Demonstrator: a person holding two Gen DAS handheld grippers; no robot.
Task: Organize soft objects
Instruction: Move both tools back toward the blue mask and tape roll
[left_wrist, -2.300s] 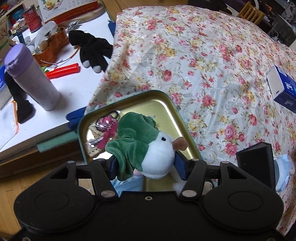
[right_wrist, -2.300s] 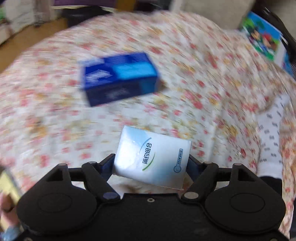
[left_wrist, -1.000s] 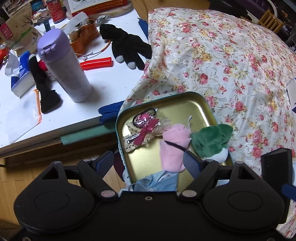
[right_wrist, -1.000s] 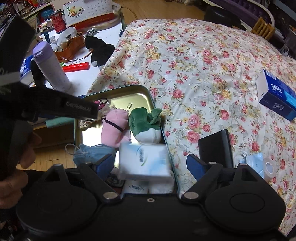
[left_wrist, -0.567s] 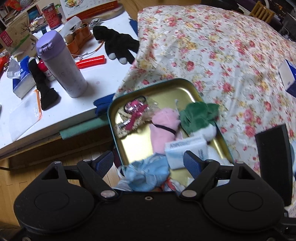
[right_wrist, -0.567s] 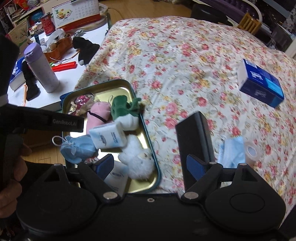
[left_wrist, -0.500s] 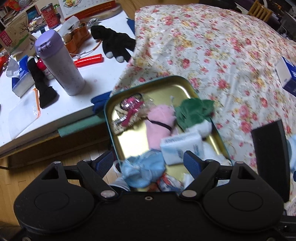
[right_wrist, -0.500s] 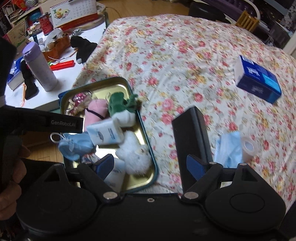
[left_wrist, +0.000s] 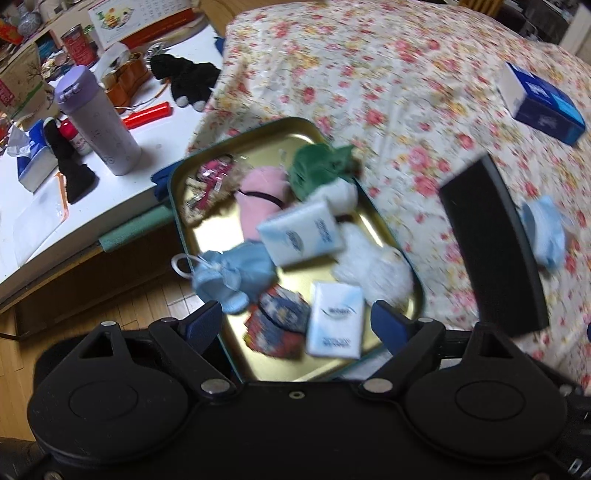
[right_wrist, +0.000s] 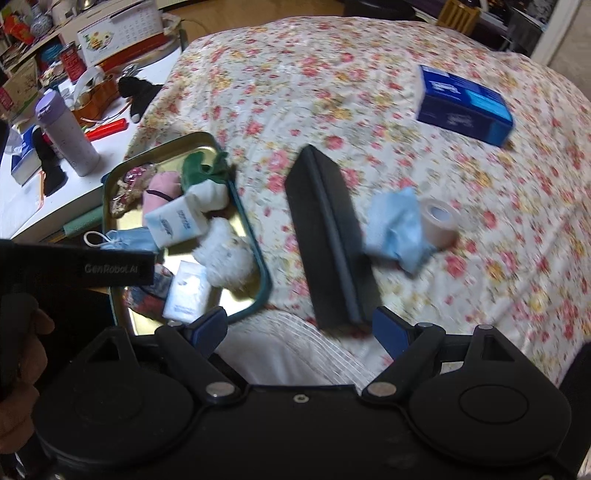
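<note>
A gold tin tray (left_wrist: 207, 243) with a teal rim lies at the edge of the floral bed; it also shows in the right wrist view (right_wrist: 258, 258). In it lie a green-and-white plush (left_wrist: 321, 173), a pink soft roll (left_wrist: 258, 192), a tissue pack (left_wrist: 299, 236), a second tissue pack (left_wrist: 334, 319), a white fluffy toy (left_wrist: 373, 269), a blue mask (left_wrist: 232, 273) and a patterned pouch (left_wrist: 277, 321). My left gripper (left_wrist: 297, 325) is open and empty above the tray's near end. My right gripper (right_wrist: 299, 328) is open and empty, right of the tray.
A black flat case (right_wrist: 328, 236), a blue mask (right_wrist: 399, 229), a tape roll (right_wrist: 437, 221) and a blue box (right_wrist: 463, 103) lie on the floral bedspread. A white table (left_wrist: 92, 177) on the left carries a purple bottle (left_wrist: 99, 122), black gloves (left_wrist: 184, 79) and clutter.
My left gripper let go of the plush into the tray and opened. My right gripper dropped a tissue pack into the tray and opened. Both have since pulled back and shifted right.
</note>
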